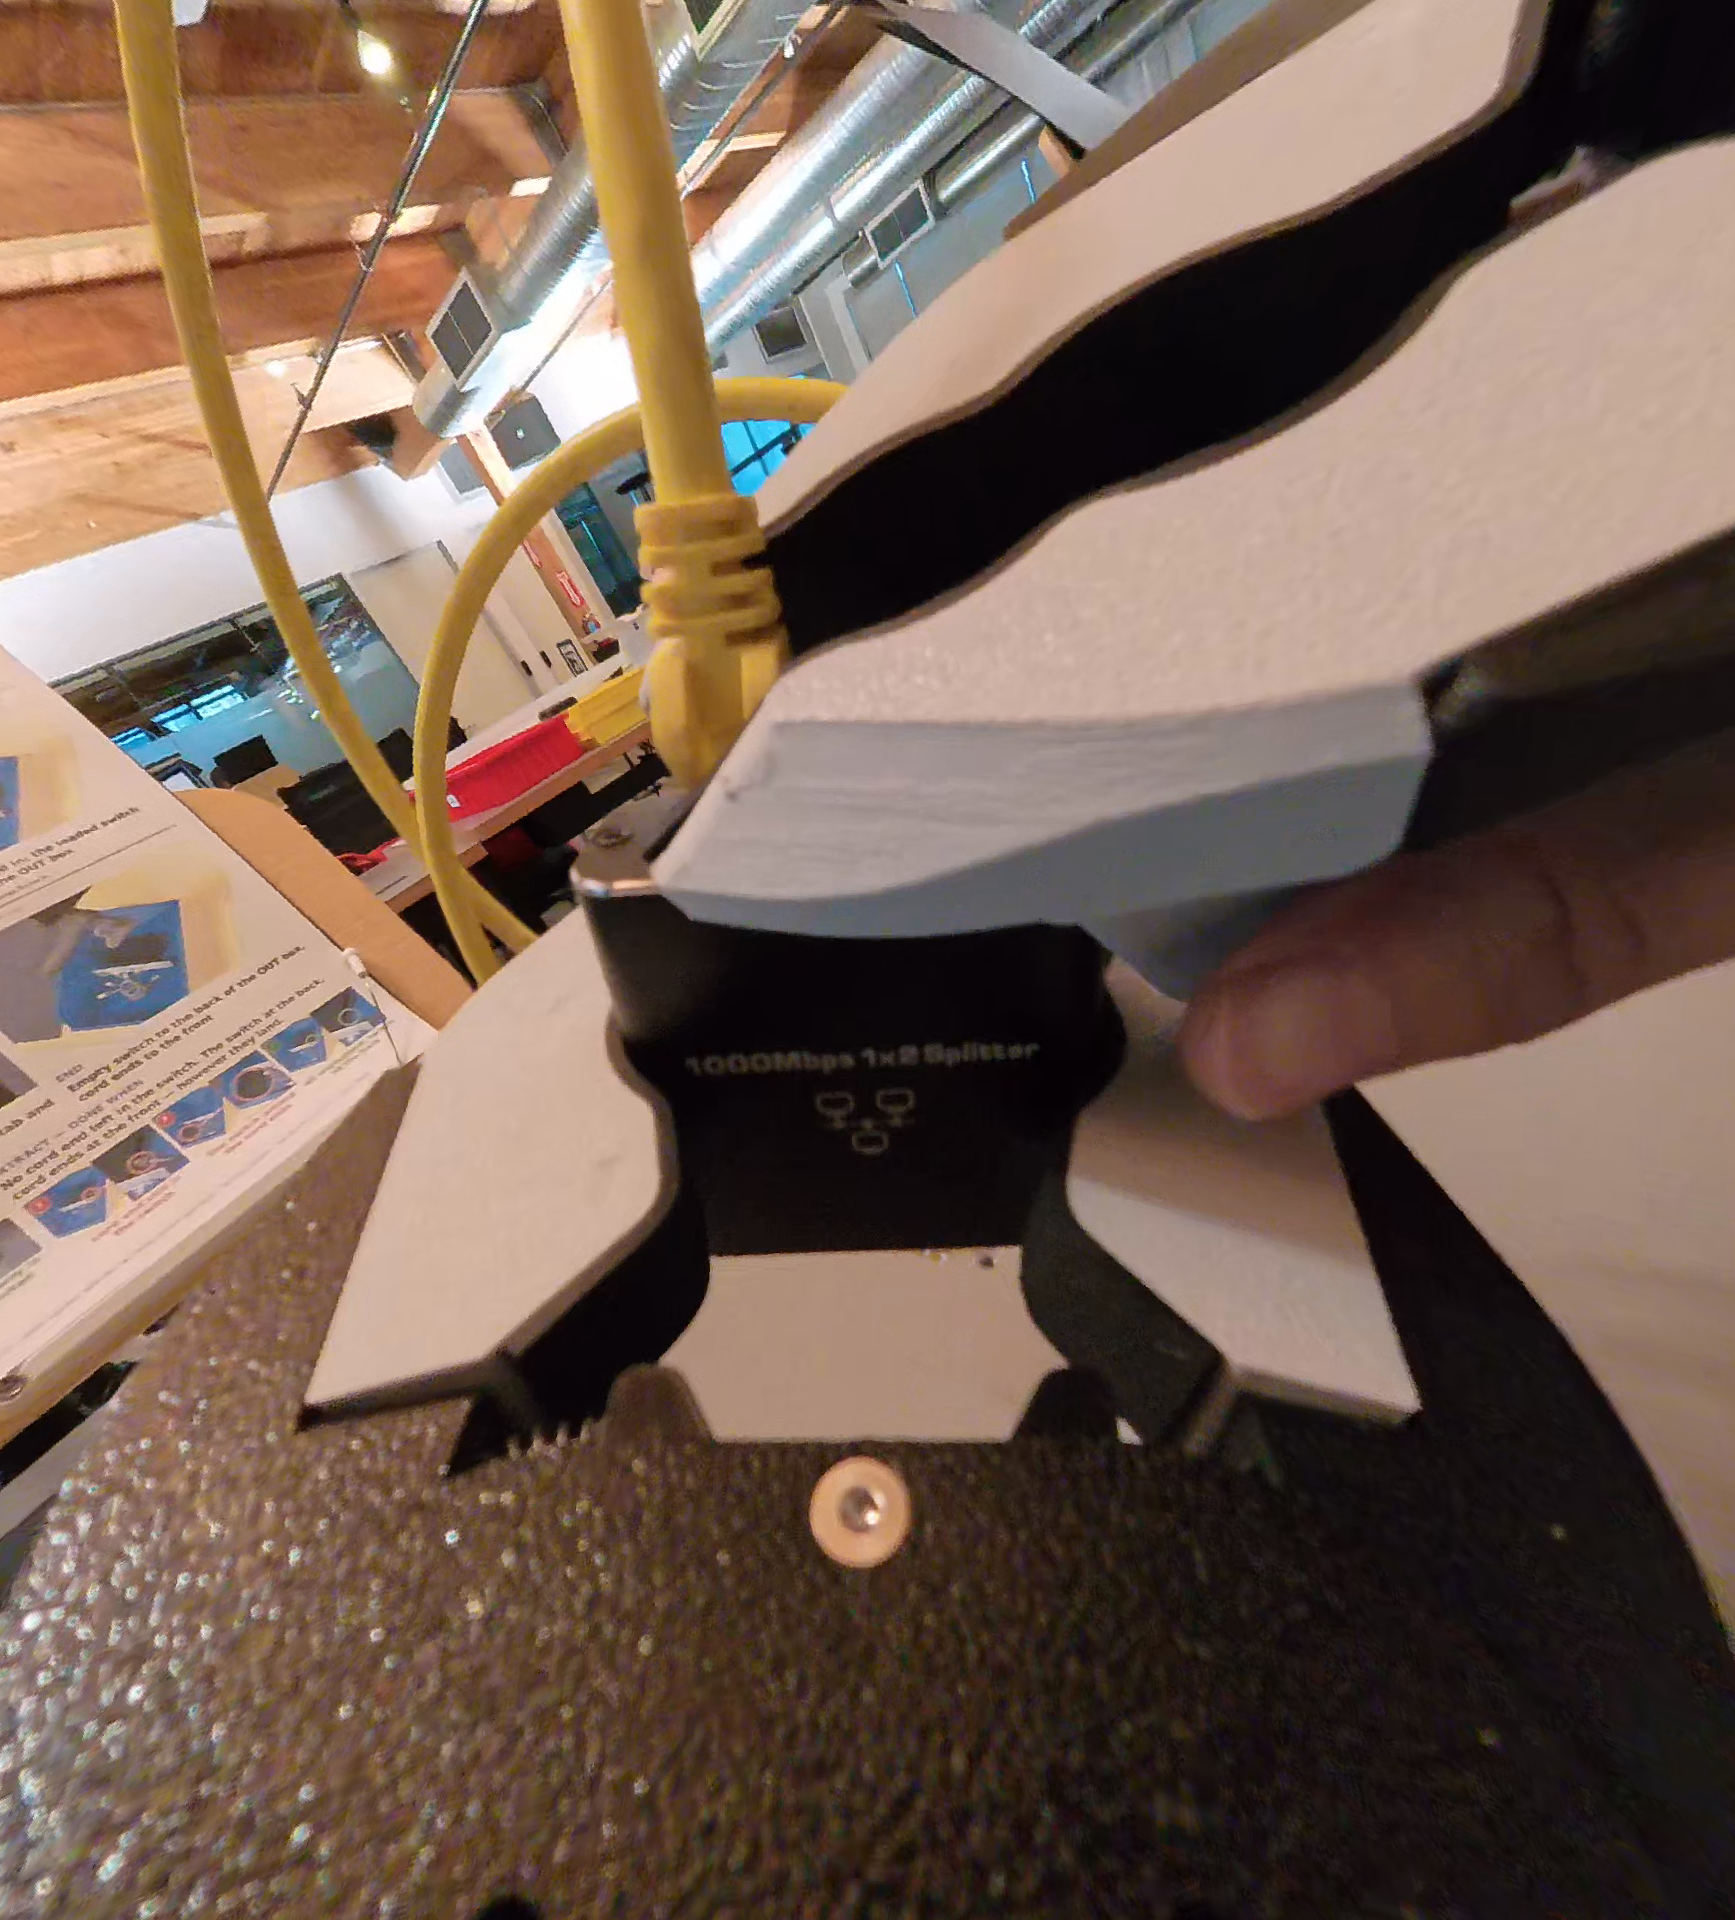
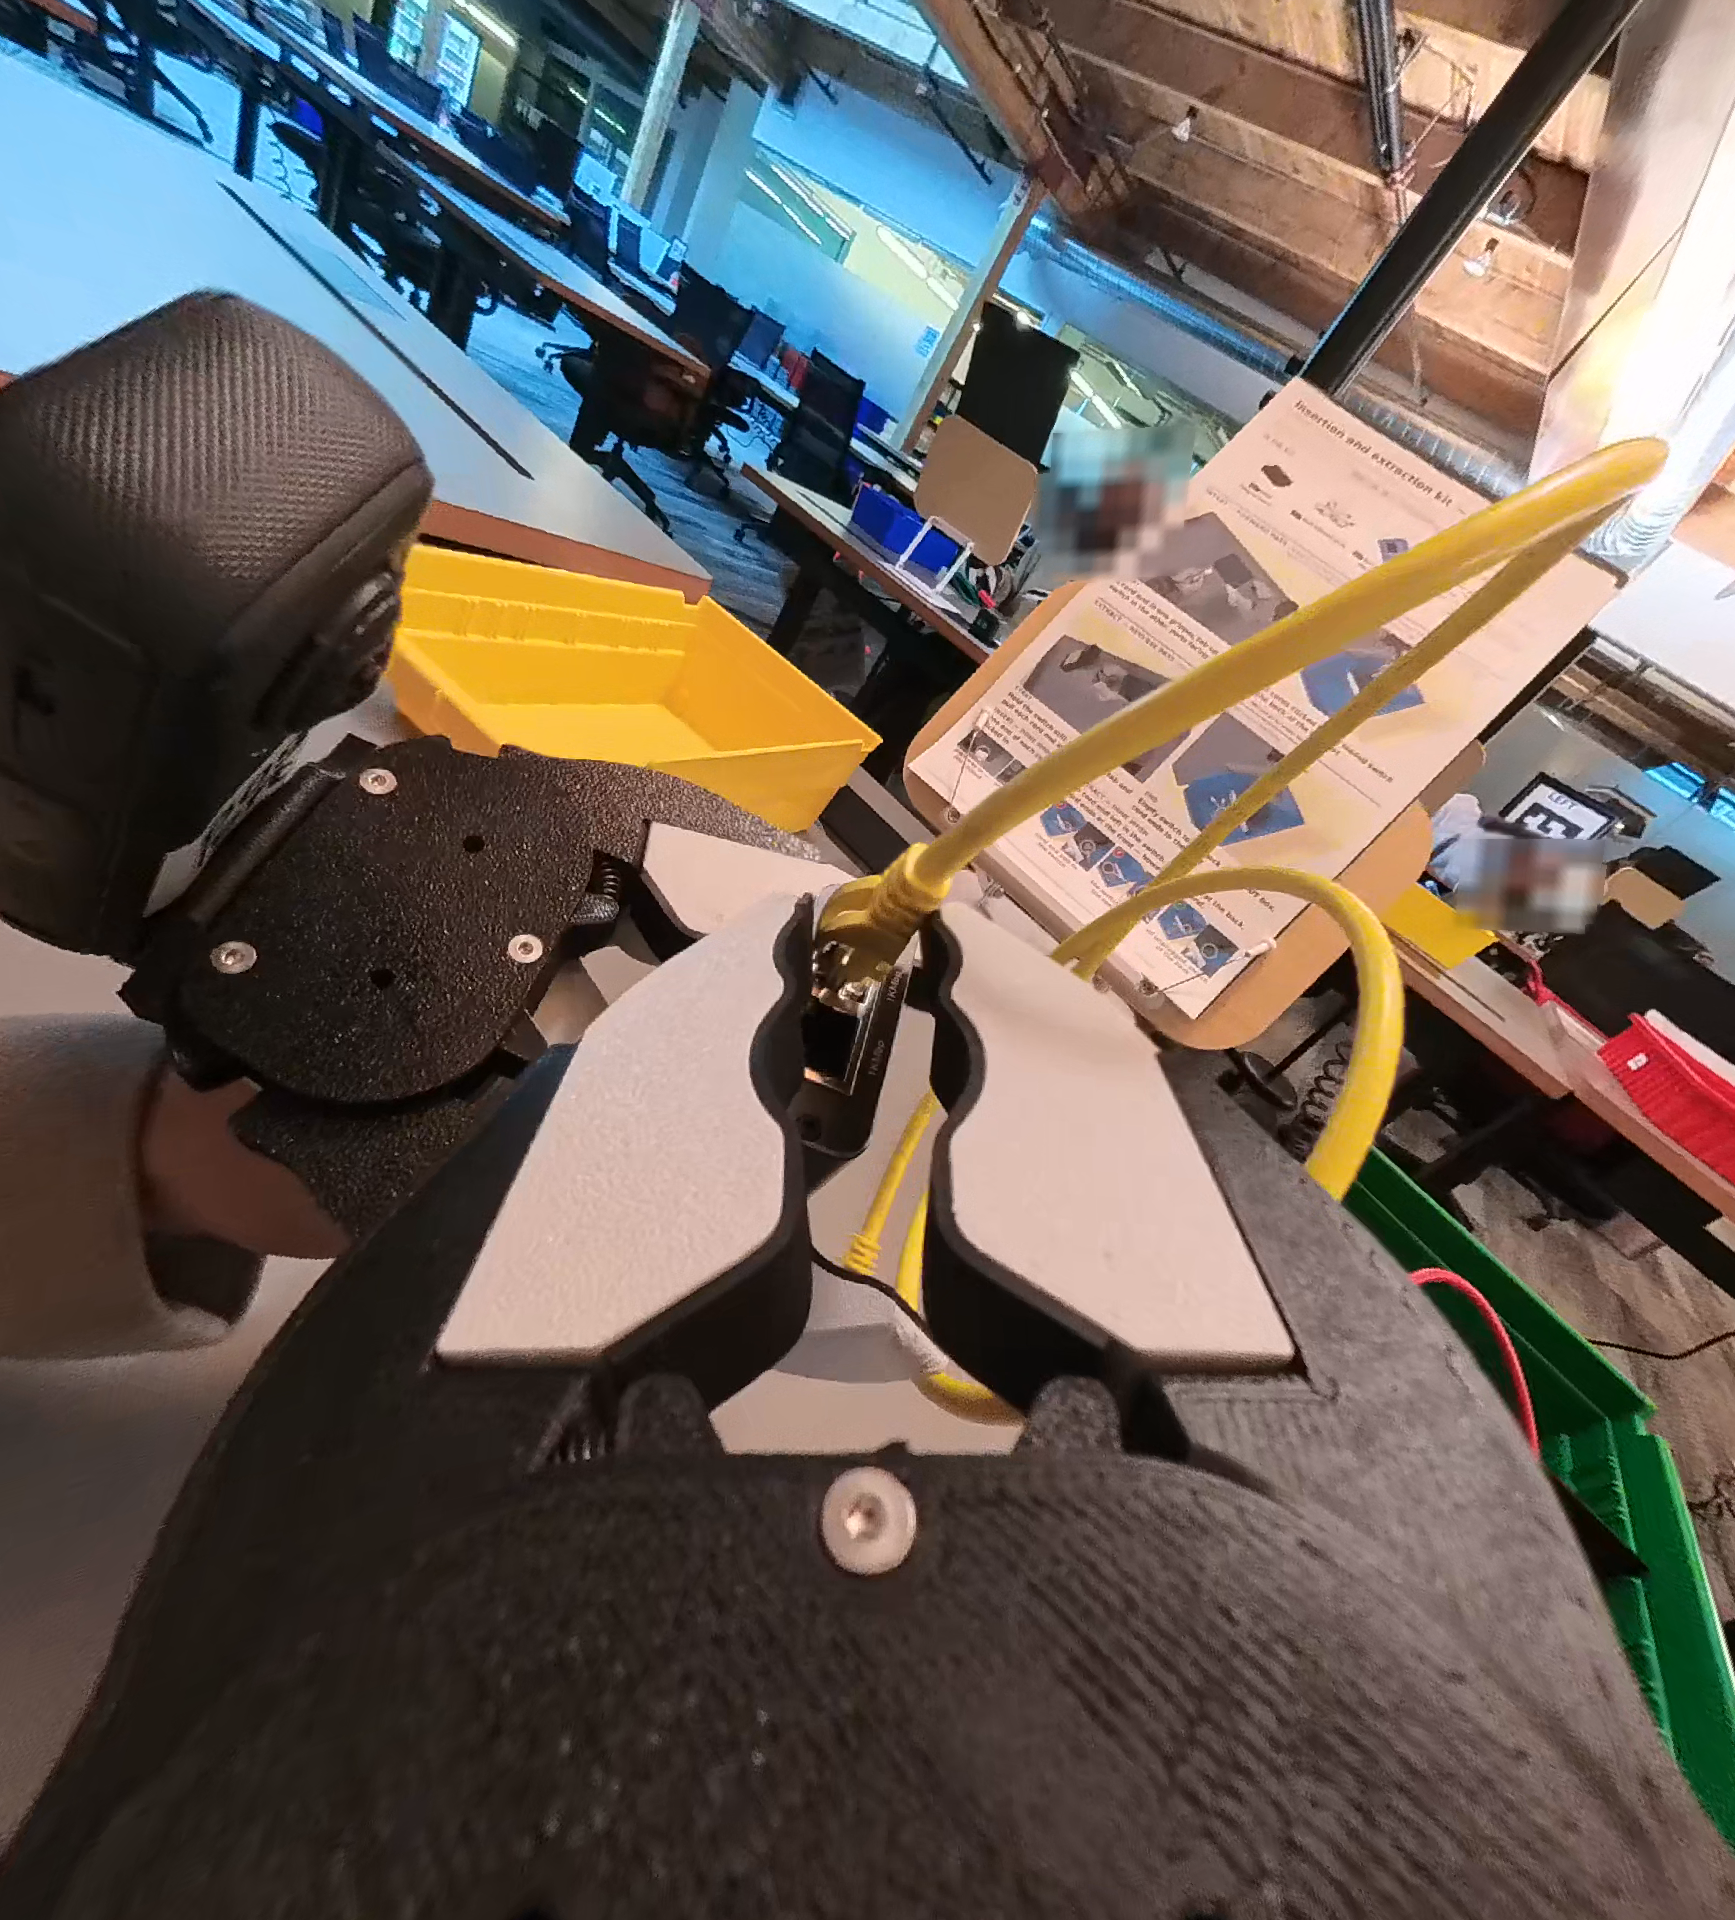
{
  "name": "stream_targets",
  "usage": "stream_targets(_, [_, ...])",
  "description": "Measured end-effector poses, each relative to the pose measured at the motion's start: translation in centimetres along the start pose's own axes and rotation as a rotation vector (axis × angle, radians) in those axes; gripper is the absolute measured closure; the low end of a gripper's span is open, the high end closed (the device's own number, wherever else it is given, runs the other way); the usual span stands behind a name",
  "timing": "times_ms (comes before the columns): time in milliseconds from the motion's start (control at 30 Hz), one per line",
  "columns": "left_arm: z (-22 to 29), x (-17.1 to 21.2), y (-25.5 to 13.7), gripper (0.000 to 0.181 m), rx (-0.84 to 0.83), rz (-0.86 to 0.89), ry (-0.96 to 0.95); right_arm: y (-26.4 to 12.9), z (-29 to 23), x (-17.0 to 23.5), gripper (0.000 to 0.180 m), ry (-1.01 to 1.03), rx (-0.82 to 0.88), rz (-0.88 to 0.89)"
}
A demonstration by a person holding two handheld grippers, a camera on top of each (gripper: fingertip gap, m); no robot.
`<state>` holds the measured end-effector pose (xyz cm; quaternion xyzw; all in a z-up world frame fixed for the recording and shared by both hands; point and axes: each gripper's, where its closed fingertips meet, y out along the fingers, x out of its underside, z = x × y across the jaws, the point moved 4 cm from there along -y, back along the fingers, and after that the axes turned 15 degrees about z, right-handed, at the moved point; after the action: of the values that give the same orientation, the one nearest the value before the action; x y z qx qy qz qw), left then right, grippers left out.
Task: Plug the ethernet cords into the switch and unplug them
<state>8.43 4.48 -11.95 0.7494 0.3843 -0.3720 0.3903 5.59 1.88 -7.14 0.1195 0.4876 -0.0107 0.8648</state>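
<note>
Mid-frame: left tongs [image 1: 863, 1049] clamped on switch [image 1: 858, 1101], right tongs [image 2: 868, 971] pinched on yellow plug [image 2: 889, 899] — unplugging step, probably; needed tab squeeze, straight pull.

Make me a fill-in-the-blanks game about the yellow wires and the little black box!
1. The cord plugged into the top of the black switch is coloured ____.
2. The switch sits between the fingers of the ____ gripper.
3. The right gripper closes around the cord's ____, at the switch's port.
4. Behind the left gripper, the bin on the table is coloured ____.

Missing words: yellow; left; plug; yellow
</note>
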Motion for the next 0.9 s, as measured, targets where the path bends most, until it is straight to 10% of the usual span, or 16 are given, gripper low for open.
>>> stream_targets(900, [-0.16, -0.23, 0.24, 0.106, -0.055, -0.032, 0.116, -0.42, 0.53, -0.27, 0.16, 0.113, -0.001, 0.002])
